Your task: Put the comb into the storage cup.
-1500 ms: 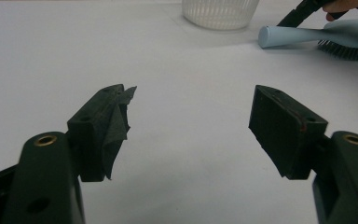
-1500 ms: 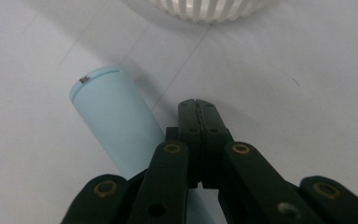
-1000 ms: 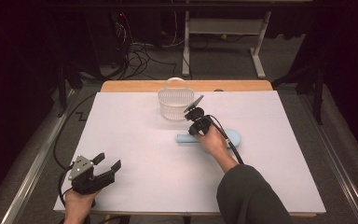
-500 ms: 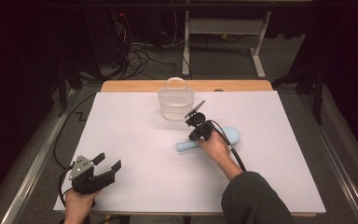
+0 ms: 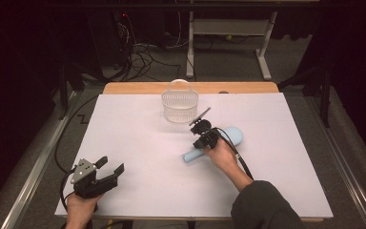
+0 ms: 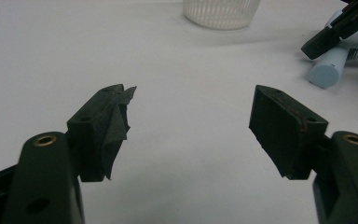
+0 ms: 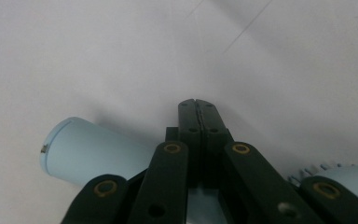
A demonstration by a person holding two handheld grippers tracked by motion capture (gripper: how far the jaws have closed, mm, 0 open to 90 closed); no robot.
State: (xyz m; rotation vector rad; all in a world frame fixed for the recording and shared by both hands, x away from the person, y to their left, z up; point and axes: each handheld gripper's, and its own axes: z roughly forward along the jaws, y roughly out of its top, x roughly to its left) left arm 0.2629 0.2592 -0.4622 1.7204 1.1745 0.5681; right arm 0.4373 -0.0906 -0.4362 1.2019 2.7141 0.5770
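- High view: right forearm reaching in from the bottom edge, dark sleeve up to the wrist, stretched diagonally toward the table's middle.
- Right hand [image 5: 220, 153] wrapped around the right gripper [image 5: 204, 132], which sits directly over the light blue hairbrush [image 5: 214, 145]; jaws pressed together, tips meeting with no gap in the right gripper view [image 7: 198, 106].
- Hairbrush lying flat on the white table cover [image 5: 138, 143], handle end pointing toward the near left, broad head toward the far right, just in front of the clear ribbed basket [image 5: 179, 106]; cannot tell whether the closed jaws touch it.
- Right gripper view: brush handle's round end [image 7: 79, 147] showing left of the jaws, bristled head at the lower right corner.
- Left hand [image 5: 81, 205] low at the near left corner, holding the left gripper [image 5: 110, 167] level above the cover, aimed toward the table's middle.
- Left gripper view: jaws spread apart [image 6: 191, 126], nothing between them, frayed padding on the left-hand one.
- Basket standing upright near the far edge, well apart from the left gripper.
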